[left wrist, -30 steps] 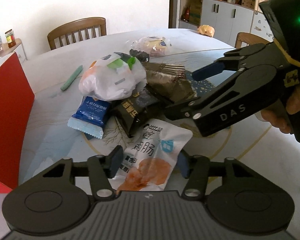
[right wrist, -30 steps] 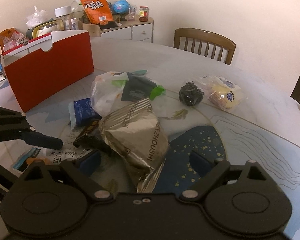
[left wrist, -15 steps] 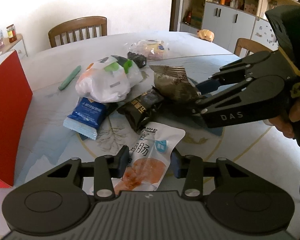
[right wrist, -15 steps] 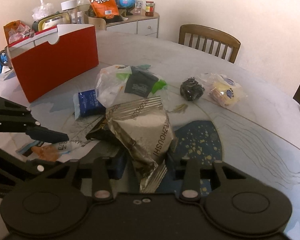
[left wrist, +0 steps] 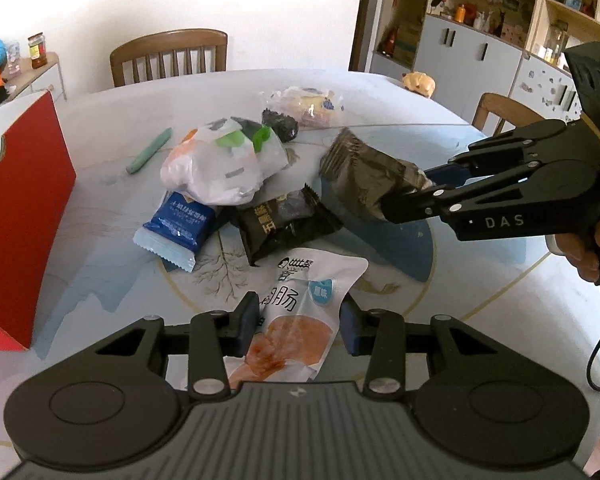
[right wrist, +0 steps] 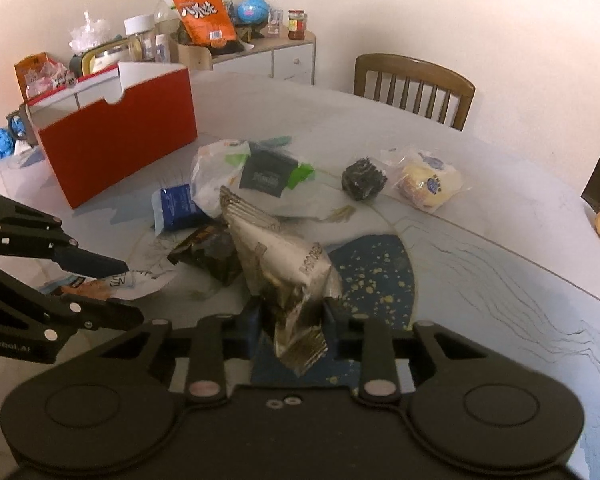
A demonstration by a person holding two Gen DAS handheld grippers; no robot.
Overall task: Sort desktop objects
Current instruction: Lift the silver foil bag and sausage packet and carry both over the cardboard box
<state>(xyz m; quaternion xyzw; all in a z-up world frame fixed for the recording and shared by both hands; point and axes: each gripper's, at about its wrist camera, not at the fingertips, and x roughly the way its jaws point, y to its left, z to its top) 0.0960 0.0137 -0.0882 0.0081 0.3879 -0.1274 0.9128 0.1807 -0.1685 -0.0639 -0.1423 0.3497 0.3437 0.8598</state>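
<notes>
Having just closed on the silver snack bag (right wrist: 284,268) at lower centre, the right gripper (right wrist: 290,320) fingers hold it off the worktop (right wrist: 480,280), ready for sorting; the left gripper (left wrist: 296,320) fingers pinch the white sausage pouch (left wrist: 300,300).

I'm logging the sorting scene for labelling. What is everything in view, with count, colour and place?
silver snack bag: 1, silver-grey, lifted in right gripper
white sausage pouch: 1, white and orange, between left jaws
black packet: 1, black, table centre
blue packet: 1, blue, beside black packet
white plastic bag: 1, white, behind them
bread bag: 1, clear, far side
red box: 1, red, table edge
chairs: 2, brown
left gripper: black, closing on pouch
right gripper: black, shut
</notes>
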